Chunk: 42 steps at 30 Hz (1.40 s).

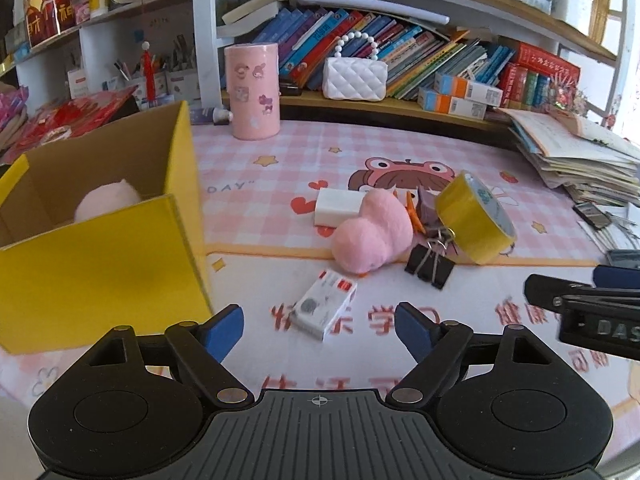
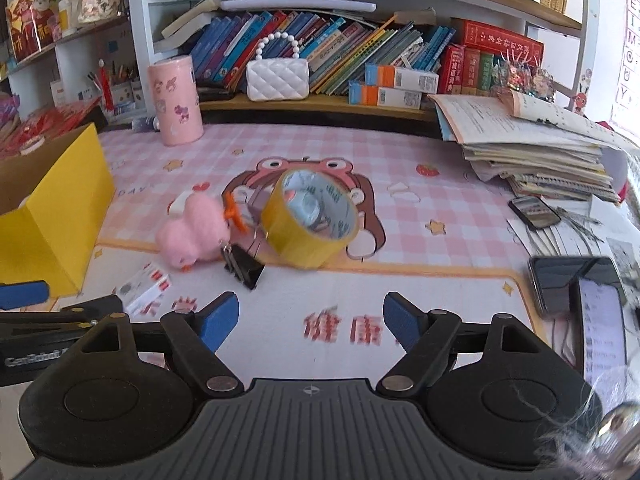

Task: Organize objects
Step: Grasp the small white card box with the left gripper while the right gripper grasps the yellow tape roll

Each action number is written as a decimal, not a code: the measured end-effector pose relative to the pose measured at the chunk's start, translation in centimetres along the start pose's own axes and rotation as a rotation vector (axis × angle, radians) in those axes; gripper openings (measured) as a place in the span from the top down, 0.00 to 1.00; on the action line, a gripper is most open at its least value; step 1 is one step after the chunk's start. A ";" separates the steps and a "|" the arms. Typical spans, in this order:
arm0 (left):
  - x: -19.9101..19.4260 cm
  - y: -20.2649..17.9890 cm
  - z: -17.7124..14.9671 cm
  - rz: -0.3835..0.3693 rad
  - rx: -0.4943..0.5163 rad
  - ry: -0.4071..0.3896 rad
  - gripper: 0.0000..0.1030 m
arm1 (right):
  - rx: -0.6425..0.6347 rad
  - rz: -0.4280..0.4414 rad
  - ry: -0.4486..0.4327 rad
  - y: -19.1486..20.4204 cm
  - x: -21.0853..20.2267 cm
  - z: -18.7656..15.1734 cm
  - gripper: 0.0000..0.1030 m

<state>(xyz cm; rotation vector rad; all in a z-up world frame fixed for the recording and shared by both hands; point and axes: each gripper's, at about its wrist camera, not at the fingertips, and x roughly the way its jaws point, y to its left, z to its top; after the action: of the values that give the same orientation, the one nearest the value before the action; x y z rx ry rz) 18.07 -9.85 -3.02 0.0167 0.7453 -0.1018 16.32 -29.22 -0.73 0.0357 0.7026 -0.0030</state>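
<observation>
Right gripper (image 2: 311, 322): jaws apart, empty.
Tape roll (image 2: 310, 218): yellow, tilted, ahead.
Binder clip (image 2: 244, 266): black, beside pink plush (image 2: 192, 230).
Box (image 2: 52, 216): yellow, left.

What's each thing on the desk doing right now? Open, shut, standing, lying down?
Left hand-held gripper: open, empty.
Right hand-held gripper: open, empty.
Yellow box: open on top, something pink inside.
Tape roll: tilted on its edge.
Pink plush: lying down.
Binder clip: lying shut.
Pink tin: upright, lid on.
</observation>
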 end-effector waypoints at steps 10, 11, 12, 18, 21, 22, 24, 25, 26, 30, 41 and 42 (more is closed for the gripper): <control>6.0 -1.0 0.8 0.020 0.091 0.059 0.42 | 0.020 0.062 -0.005 -1.9 2.9 2.0 0.14; 6.3 -1.0 0.8 0.018 0.095 0.073 0.48 | 0.027 0.069 -0.005 -2.0 3.2 2.1 0.10; 6.7 -1.0 0.8 0.014 0.092 0.089 0.56 | 0.035 0.073 -0.006 -2.2 3.4 2.3 0.08; 6.7 -0.9 0.6 -0.027 0.095 0.113 0.72 | 0.088 0.107 -0.012 -3.0 5.6 3.4 0.00; 5.8 -0.8 0.6 -0.040 0.099 0.108 0.73 | 0.114 0.120 -0.003 -3.2 7.1 4.2 0.00; 5.5 -0.8 0.7 -0.043 0.093 0.102 0.73 | 0.127 0.124 0.004 -3.3 7.7 4.5 0.00; 4.4 -0.6 0.9 -0.057 0.071 0.083 0.73 | 0.156 0.140 0.019 -3.4 8.9 5.1 0.00; 4.0 -0.5 1.0 -0.064 0.062 0.077 0.73 | 0.172 0.151 0.027 -3.5 9.5 5.4 0.00; 3.5 -0.4 1.1 -0.074 0.049 0.071 0.73 | 0.187 0.161 0.035 -3.5 10.1 5.6 0.00; 1.6 0.4 1.3 -0.115 -0.014 0.053 0.73 | 0.226 0.165 0.051 -3.6 11.8 6.1 0.01; -1.7 2.7 1.1 -0.150 -0.092 -0.004 0.73 | 0.250 0.158 -0.020 -4.3 10.2 6.2 0.17; -1.9 2.9 1.0 -0.151 -0.095 -0.009 0.73 | 0.241 0.152 -0.039 -4.2 9.5 6.3 0.17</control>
<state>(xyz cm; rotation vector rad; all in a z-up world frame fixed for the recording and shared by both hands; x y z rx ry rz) 17.63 -6.82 -1.01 -0.1305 0.7416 -0.2107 27.55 -33.56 -2.17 0.3194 0.6564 0.0571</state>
